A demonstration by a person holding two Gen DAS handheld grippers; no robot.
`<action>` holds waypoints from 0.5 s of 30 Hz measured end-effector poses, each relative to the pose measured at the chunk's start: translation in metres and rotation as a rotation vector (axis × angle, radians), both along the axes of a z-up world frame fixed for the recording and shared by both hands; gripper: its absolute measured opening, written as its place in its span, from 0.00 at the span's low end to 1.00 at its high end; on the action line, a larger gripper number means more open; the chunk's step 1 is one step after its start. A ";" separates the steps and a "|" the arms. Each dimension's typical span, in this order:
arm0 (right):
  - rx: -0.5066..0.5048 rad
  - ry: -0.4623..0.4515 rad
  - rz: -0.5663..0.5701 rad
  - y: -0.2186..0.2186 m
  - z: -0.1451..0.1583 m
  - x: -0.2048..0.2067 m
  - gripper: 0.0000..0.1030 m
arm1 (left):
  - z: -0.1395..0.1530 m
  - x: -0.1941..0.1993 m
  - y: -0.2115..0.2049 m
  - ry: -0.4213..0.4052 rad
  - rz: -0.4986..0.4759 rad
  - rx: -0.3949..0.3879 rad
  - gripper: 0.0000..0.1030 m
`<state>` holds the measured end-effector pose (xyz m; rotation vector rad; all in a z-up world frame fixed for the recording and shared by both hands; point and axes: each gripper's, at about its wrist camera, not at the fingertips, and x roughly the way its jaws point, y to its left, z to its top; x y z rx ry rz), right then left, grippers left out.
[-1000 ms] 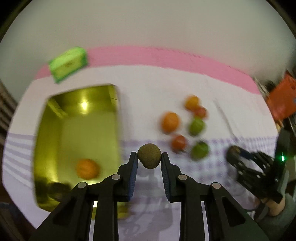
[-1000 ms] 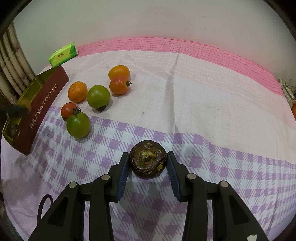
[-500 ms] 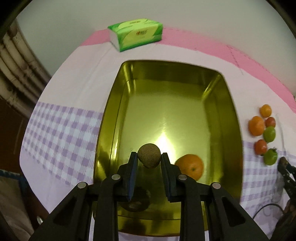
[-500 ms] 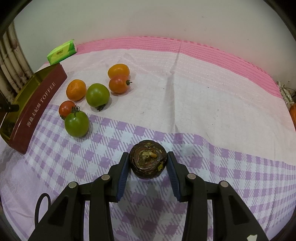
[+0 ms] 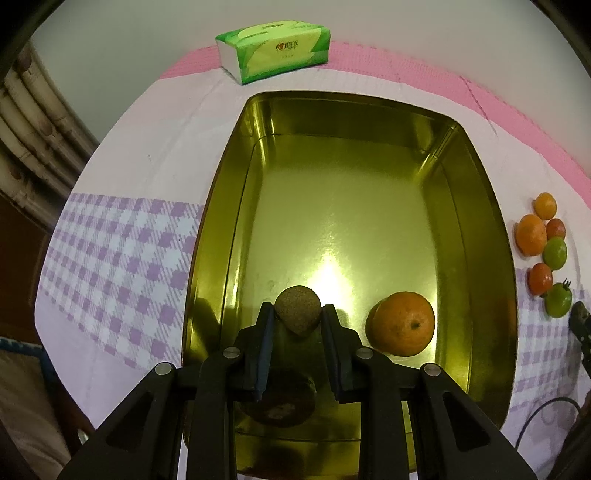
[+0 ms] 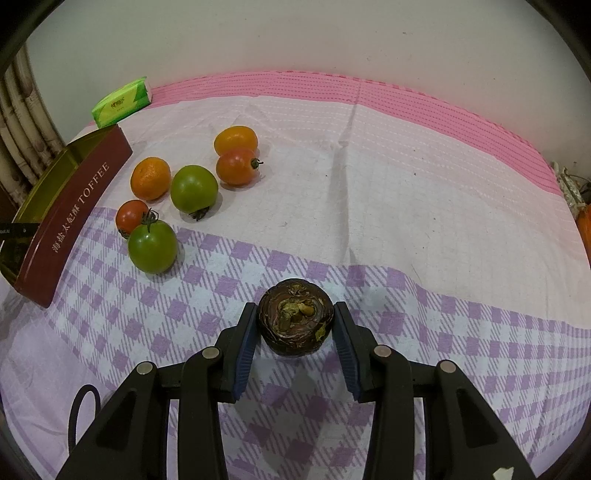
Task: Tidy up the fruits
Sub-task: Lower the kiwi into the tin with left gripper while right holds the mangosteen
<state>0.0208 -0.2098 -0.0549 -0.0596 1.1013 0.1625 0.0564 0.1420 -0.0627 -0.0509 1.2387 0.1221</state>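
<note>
Overhead, a plain pale wall (image 6: 295,33) closed off the far side of the room, with bamboo-like poles (image 5: 33,122) standing at the left edge. Below it a cloth-covered table (image 6: 406,192) filled both views, its cloth pink along the far edge, pale in the middle and checked in lilac nearer the cameras.

On the cloth lay a gold-lined tin (image 5: 229,206), dark red outside and lettered TOFFEE in the right wrist view (image 6: 79,206). A green tissue pack (image 5: 273,46) sat just beyond its far rim. Inside the tin an orange (image 5: 402,324) rested near the right wall, and a dark round fruit (image 5: 277,406) lay on the floor under the gripper, mostly hidden.

To the tin's right six fruits clustered on the cloth: a mandarin (image 6: 150,178), two green tomatoes (image 6: 194,189), two red tomatoes (image 6: 236,166) and a small orange-yellow fruit (image 6: 235,138).

The left gripper (image 5: 297,317) was clenched on a small brown rough-skinned fruit (image 5: 297,311), held above the tin's floor. The right gripper (image 6: 295,323) grasped a dark brownish-purple fruit (image 6: 294,317) over the checked cloth, well apart from the cluster.

A second before, the left gripper had been over the open cloth with the tin off to its left; it had since swung across and come down over the tin, the brown fruit gripped throughout. The right gripper had not shifted, and the cluster lay as before.
</note>
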 end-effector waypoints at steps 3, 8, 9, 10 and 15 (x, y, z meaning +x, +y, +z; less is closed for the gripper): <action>-0.005 -0.002 -0.004 0.000 0.000 -0.001 0.37 | -0.003 0.000 0.000 0.006 -0.003 0.001 0.26; -0.005 0.001 -0.009 0.000 0.000 -0.001 0.37 | -0.004 -0.001 -0.003 0.010 -0.010 0.006 0.26; -0.006 0.002 -0.010 0.000 0.000 -0.001 0.37 | -0.004 -0.001 -0.003 0.011 -0.006 0.004 0.26; -0.007 0.003 -0.011 0.000 0.000 -0.001 0.37 | -0.005 0.000 -0.004 0.013 -0.009 0.004 0.26; -0.011 0.013 -0.018 0.001 0.001 0.000 0.36 | -0.004 0.001 -0.002 0.022 -0.010 -0.017 0.27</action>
